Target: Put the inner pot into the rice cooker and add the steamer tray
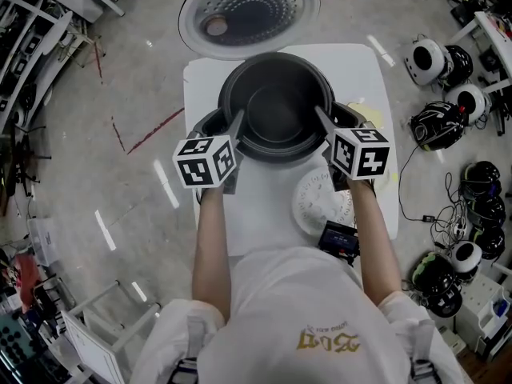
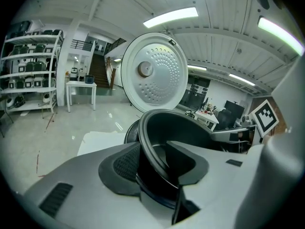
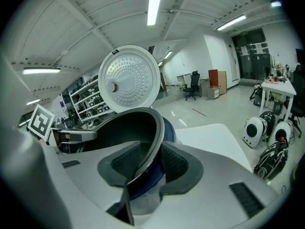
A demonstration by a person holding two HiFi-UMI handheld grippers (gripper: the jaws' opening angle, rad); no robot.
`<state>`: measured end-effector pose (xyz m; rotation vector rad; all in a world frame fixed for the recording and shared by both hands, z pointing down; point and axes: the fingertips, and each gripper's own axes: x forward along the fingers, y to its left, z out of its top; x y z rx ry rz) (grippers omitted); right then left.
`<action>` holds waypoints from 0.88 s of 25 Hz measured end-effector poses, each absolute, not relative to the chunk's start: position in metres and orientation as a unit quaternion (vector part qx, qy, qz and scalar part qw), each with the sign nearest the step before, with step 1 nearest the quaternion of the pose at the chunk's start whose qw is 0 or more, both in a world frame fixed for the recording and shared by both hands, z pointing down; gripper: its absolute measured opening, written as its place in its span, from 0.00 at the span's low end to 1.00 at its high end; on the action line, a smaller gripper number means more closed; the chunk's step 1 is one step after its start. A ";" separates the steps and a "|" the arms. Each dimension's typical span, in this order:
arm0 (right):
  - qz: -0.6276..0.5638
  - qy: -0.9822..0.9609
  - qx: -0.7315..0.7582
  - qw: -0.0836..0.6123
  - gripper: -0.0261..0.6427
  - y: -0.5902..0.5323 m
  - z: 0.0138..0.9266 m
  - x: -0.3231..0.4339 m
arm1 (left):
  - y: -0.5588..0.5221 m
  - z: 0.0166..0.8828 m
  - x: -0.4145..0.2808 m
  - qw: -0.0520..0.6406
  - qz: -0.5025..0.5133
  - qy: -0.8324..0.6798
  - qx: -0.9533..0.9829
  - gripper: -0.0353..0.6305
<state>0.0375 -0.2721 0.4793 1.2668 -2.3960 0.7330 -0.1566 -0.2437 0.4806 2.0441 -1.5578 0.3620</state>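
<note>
"Head view first: is the inner pot [image 1: 276,110] down?"
"Seated in the rice cooker [image 1: 208,123] at the table's [image 1: 256,222] far edge. Left gripper [image 1: 238,118] and right gripper [image 1: 321,114] straddle its rim, jaws parted, pads seemingly slack."
"Then lift both straight up, evenly; steamer tray [image 1: 322,201] next."

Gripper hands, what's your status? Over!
Both open: left gripper, right gripper, straddling pot rim. Pot down in cooker. Beside it, steamer tray on table. Nothing blocking.

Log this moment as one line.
inner pot in rice cooker; left gripper open astride rim; right gripper open astride rim; steamer tray on table
</note>
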 end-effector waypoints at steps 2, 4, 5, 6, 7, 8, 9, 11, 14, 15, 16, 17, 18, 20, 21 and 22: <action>0.234 -0.841 0.453 0.179 0.26 -0.273 0.478 0.039 | -0.244 0.479 -0.159 0.242 0.157 -0.590 0.754 0.35; 0.208 -0.842 0.460 0.192 0.26 -0.274 0.476 0.040 | -0.243 0.477 -0.160 0.220 0.176 -0.595 0.753 0.35; 0.202 -0.842 0.461 0.194 0.26 -0.273 0.475 0.040 | -0.243 0.477 -0.160 0.217 0.178 -0.595 0.753 0.35; 0.200 -0.842 0.461 0.194 0.27 -0.273 0.475 0.040 | -0.243 0.476 -0.160 0.217 0.177 -0.594 0.754 0.35; 0.200 -0.843 0.462 0.193 0.27 -0.272 0.474 0.040 | -0.242 0.476 -0.160 0.218 0.173 -0.595 0.754 0.36; 0.200 -0.843 0.462 0.190 0.27 -0.271 0.473 0.042 | -0.241 0.474 -0.161 0.218 0.169 -0.597 0.753 0.36; 0.201 -0.843 0.463 0.187 0.27 -0.270 0.471 0.043 | -0.241 0.473 -0.161 0.218 0.166 -0.598 0.753 0.36; 0.201 -0.843 0.465 0.180 0.27 -0.268 0.467 0.046 | -0.238 0.469 -0.161 0.216 0.158 -0.599 0.755 0.36; 0.198 -0.844 0.468 0.174 0.27 -0.261 0.463 0.049 | -0.232 0.462 -0.161 0.216 0.143 -0.599 0.757 0.36; 0.198 -0.843 0.468 0.173 0.27 -0.257 0.462 0.051 | -0.229 0.461 -0.160 0.217 0.137 -0.599 0.759 0.36; 0.199 -0.843 0.469 0.171 0.27 -0.254 0.461 0.053 | -0.226 0.459 -0.158 0.219 0.131 -0.597 0.761 0.36; 0.201 -0.842 0.471 0.170 0.27 -0.249 0.461 0.054 | -0.222 0.458 -0.157 0.220 0.125 -0.595 0.763 0.36; 0.203 -0.842 0.472 0.168 0.27 -0.245 0.461 0.056 | -0.218 0.456 -0.154 0.222 0.120 -0.592 0.766 0.36; 0.206 -0.840 0.474 0.164 0.27 -0.233 0.461 0.060 | -0.209 0.454 -0.149 0.226 0.109 -0.583 0.773 0.36; 0.207 -0.839 0.475 0.163 0.27 -0.227 0.461 0.062 | -0.204 0.453 -0.146 0.228 0.105 -0.579 0.776 0.36; 0.209 -0.838 0.477 0.163 0.27 -0.221 0.462 0.065 | -0.199 0.452 -0.143 0.229 0.103 -0.575 0.779 0.36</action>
